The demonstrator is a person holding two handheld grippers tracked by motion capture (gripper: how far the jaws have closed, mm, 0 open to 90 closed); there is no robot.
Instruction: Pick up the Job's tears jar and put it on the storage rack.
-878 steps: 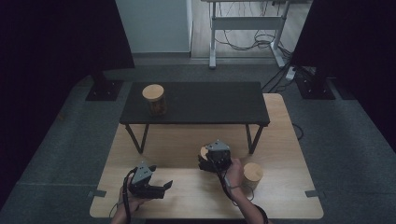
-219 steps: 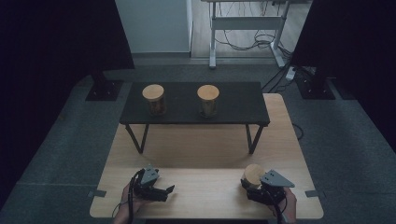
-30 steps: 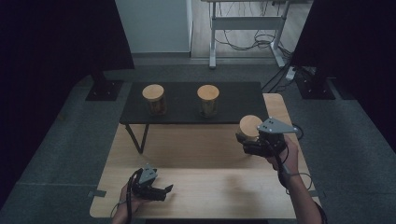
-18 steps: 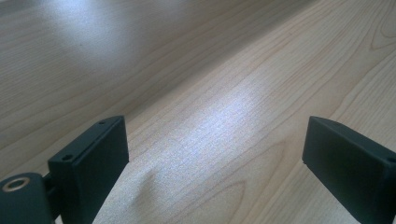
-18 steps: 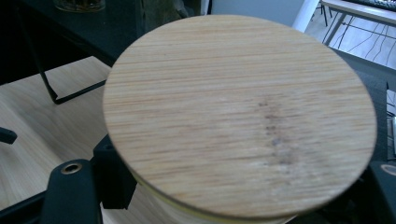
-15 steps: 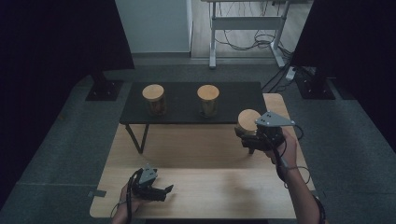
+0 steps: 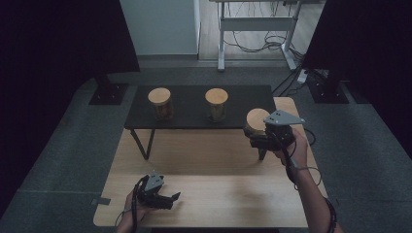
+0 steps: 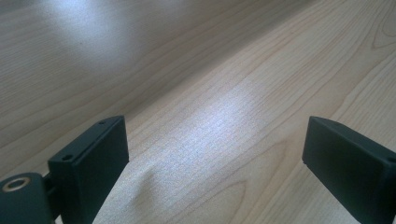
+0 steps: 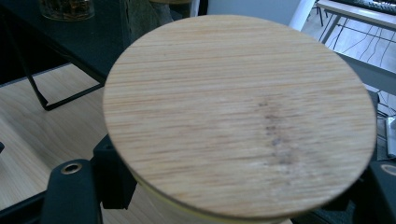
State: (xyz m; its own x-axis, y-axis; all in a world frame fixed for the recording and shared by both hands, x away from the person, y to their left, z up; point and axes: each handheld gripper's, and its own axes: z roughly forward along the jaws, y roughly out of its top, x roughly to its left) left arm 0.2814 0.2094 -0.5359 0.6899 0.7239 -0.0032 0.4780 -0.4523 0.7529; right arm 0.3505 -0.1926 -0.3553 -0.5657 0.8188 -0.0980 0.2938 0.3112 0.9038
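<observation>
Nearest, the left gripper (image 7: 171, 198) rests on the light wooden table (image 7: 209, 165), jaws spread apart around bare wood. Farther right, the right gripper (image 7: 253, 139) is clamped on a round glass jar with a bamboo lid (image 7: 256, 119), held at the low black shelf's (image 7: 189, 104) right end.

Honestly can't spot any readable text, labels, brand names or numbers on anything here, just plain surfaces.

In the right gripper view the jar's wooden lid (image 9: 240, 116) hides the glass body and both jaw tips; another jar (image 9: 65, 8) at upper left is cut off by the top edge
</observation>
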